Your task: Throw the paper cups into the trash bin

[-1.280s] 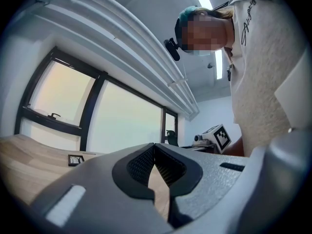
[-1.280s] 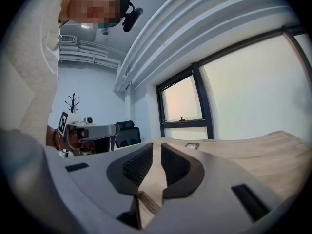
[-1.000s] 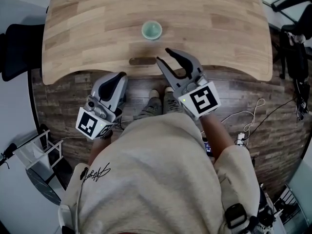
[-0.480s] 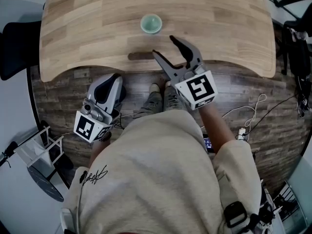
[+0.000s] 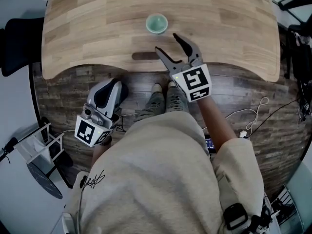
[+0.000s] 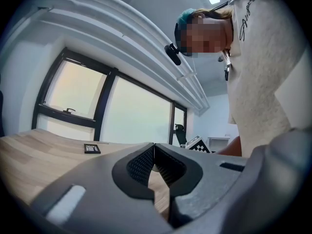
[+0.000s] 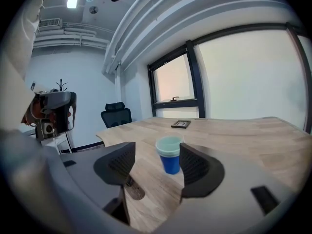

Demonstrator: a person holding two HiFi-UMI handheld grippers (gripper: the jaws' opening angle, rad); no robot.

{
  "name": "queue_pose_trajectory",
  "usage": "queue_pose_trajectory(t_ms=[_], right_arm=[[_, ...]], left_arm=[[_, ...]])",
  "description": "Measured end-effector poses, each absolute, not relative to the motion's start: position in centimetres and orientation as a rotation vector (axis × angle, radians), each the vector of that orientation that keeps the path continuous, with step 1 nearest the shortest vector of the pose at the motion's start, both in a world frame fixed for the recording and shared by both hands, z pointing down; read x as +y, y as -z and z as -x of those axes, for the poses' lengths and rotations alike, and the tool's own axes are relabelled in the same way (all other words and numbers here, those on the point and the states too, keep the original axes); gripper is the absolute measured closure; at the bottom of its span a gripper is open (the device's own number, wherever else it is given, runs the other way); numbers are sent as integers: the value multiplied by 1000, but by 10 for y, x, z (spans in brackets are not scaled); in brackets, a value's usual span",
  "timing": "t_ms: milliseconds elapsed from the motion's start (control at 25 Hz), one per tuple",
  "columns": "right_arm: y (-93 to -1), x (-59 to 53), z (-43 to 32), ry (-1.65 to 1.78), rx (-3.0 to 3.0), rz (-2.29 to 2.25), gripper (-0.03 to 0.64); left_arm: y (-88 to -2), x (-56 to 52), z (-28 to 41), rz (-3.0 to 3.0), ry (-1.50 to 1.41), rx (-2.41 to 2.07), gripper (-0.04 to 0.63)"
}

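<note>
left gripper (image 5: 115, 84) pressed together; right gripper (image 5: 166, 42) just opening, empty; paper cup (image 5: 156, 23) ahead

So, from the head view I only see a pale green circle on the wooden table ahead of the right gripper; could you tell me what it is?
Observer: The right gripper view shows an upright blue paper cup with a pale green inside.
Operator: Thank you. Is it inside the right gripper yet?
Observer: No. The right gripper has just been opening its jaws, and the cup stands beyond their tips, so nothing is between them.
Operator: And could you check the left gripper?
Observer: In its own view the left gripper is shut, with nothing held.
</note>
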State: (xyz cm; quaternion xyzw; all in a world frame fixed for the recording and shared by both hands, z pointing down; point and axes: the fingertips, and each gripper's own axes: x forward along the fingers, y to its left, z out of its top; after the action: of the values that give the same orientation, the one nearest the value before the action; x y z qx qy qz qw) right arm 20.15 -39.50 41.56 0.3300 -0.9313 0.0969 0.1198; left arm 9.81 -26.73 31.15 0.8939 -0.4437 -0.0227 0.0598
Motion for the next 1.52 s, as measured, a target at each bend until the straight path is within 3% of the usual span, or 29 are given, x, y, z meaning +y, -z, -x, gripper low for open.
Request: queue_pose_trajectory(t_ms=[1520], right_arm=[[-514,-453,-175,-356,-2476,-997,331]], left_arm=[[-308,-239,-41,-2545,53,-1660,591]])
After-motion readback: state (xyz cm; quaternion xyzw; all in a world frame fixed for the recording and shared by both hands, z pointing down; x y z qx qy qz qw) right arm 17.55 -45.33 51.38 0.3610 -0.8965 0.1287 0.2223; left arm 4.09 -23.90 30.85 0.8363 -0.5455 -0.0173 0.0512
